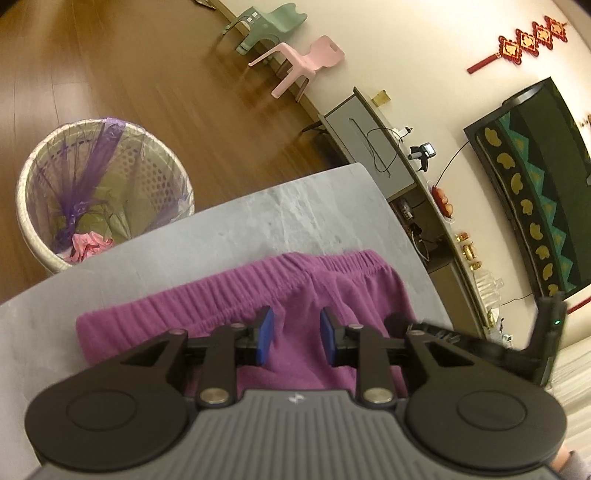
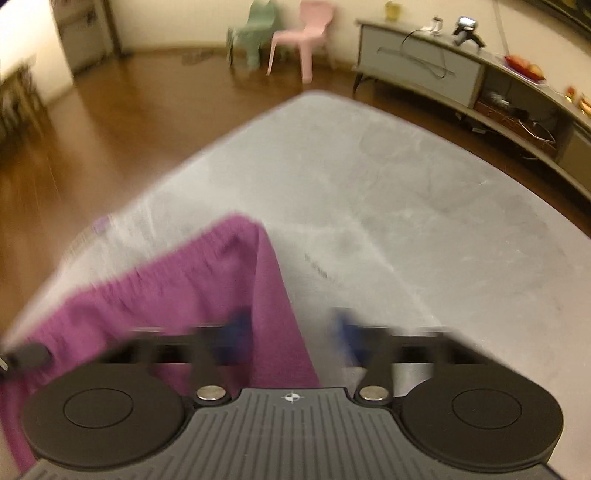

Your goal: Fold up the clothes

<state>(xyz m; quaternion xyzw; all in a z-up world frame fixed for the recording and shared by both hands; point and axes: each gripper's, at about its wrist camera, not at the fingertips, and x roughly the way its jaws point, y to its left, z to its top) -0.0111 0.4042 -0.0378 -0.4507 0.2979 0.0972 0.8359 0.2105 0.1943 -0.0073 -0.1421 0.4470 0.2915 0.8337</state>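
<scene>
The purple trousers [image 1: 236, 314] lie on the grey tabletop [image 1: 229, 229], filling the lower middle of the left wrist view with their gathered waistband running across the frame; in the right wrist view the same cloth sits at lower left, one edge rising to a peak near the centre. The left hand-held gripper [image 1: 297, 338] hovers over the fabric with its blue pads standing apart and nothing pinched between them. The right hand-held gripper [image 2: 291, 334] is smeared by motion blur; its pads appear apart, straddling the cloth's right edge, and do not seem to press on it. The likely trouble from here is a missed or partial pinch: a fast-moving right gripper could close on one layer only or slide off the edge, dragging the trousers askew and wrinkling the fold. The soft fleece may also bunch under the left pads. Beyond the tabletop is a wooden floor [image 1: 110, 74], a lined wastebasket [image 1: 103, 192] at the left, a green chair [image 1: 266, 22] and pink chair [image 1: 306, 62] by the wall, and a low cabinet [image 1: 369, 147] at the right.
</scene>
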